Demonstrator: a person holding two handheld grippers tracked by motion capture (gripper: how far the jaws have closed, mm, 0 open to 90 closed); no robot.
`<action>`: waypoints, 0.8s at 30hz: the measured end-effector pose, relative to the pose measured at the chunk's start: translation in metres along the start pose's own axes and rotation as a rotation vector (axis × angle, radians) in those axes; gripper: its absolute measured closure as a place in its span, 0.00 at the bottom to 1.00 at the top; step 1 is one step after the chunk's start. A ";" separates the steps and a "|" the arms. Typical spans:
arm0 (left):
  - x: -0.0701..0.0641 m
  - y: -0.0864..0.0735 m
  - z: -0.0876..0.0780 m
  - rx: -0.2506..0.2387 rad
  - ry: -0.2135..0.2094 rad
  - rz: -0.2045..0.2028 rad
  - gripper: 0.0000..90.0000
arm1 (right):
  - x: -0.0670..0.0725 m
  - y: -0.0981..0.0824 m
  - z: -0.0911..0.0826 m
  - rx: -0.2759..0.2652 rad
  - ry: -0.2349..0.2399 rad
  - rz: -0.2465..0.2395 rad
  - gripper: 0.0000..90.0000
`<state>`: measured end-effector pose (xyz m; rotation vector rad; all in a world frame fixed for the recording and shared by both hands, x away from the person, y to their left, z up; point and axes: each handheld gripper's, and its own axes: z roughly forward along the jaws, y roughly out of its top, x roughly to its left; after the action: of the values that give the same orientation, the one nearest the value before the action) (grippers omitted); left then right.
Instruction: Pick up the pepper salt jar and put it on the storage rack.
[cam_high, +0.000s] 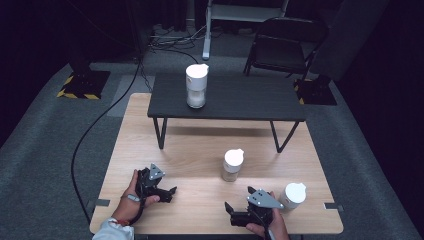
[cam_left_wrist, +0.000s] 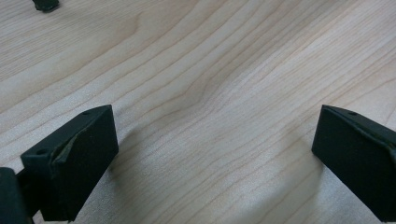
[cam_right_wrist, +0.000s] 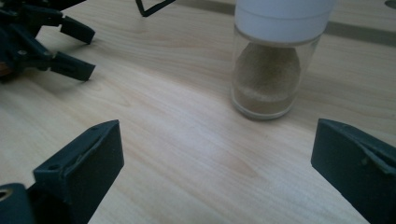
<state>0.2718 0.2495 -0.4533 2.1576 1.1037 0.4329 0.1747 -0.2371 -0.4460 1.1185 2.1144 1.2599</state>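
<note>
A: What sits nearest?

B: Two hand-held grippers low on the wooden table (cam_high: 200, 150): the left gripper (cam_high: 172, 191) and right gripper (cam_high: 228, 207), both with jaws spread wide and empty.

A: And beyond?

B: A clear jar with a white lid (cam_right_wrist: 271, 70), part-filled with tan powder, stands mid-table ahead of the right gripper. It is probably light, rigid and smooth; grip the body below the lid. Another lidded jar (cam_high: 292, 195) stands just right of that gripper.

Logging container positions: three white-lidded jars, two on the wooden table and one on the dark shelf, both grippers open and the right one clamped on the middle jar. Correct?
One error: the right gripper holds nothing. The right gripper view shows its jaws spread apart with the middle jar standing free beyond them. The rest stands: another jar on the wooden table, one on the dark shelf, left gripper open.
</note>
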 end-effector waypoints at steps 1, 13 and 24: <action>0.000 0.000 0.000 0.000 0.000 0.000 0.00 | 0.000 0.001 0.001 -0.001 0.000 0.002 0.02; 0.000 0.000 0.000 0.000 -0.001 0.001 0.00 | -0.001 0.011 0.022 0.004 -0.007 0.008 0.02; 0.000 0.000 0.000 0.000 -0.001 0.001 0.00 | 0.004 0.019 0.038 -0.004 -0.035 0.011 0.02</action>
<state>0.2720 0.2496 -0.4533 2.1582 1.1015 0.4324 0.2074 -0.2094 -0.4477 1.1431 2.0822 1.2403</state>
